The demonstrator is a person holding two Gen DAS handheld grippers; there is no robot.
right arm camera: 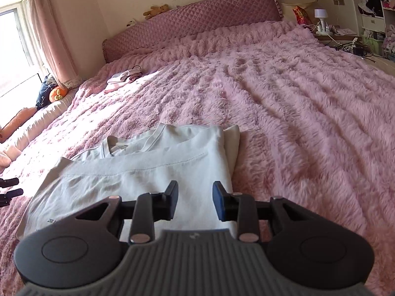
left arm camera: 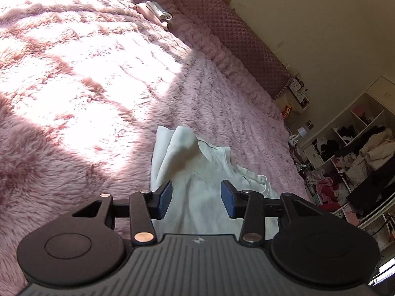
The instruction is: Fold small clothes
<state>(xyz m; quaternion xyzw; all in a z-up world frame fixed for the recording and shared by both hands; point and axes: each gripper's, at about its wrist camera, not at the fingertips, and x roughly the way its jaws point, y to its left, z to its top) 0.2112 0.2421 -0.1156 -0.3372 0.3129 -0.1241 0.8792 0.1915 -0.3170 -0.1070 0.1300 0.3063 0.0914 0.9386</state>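
A white T-shirt (right arm camera: pixel 148 170) lies on the fluffy pink bedspread (right arm camera: pixel 296 98), its sides folded in and its neckline toward the headboard. My right gripper (right arm camera: pixel 195 197) is open and empty, hovering above the shirt near its right edge. In the left wrist view the same shirt (left arm camera: pixel 195 172) lies rumpled, with one fold standing up. My left gripper (left arm camera: pixel 196 194) is open and empty above it. The left gripper's fingertips (right arm camera: pixel 9 187) show at the left edge of the right wrist view.
A small pile of pink and white clothes (right arm camera: pixel 122 77) lies far up the bed near the quilted headboard (right arm camera: pixel 197 22); it also shows in the left wrist view (left arm camera: pixel 154 12). A bedside table (right arm camera: pixel 328 33) and cluttered shelves (left arm camera: pixel 350 157) stand to the right. Plush toys (right arm camera: pixel 53 92) lie by the window.
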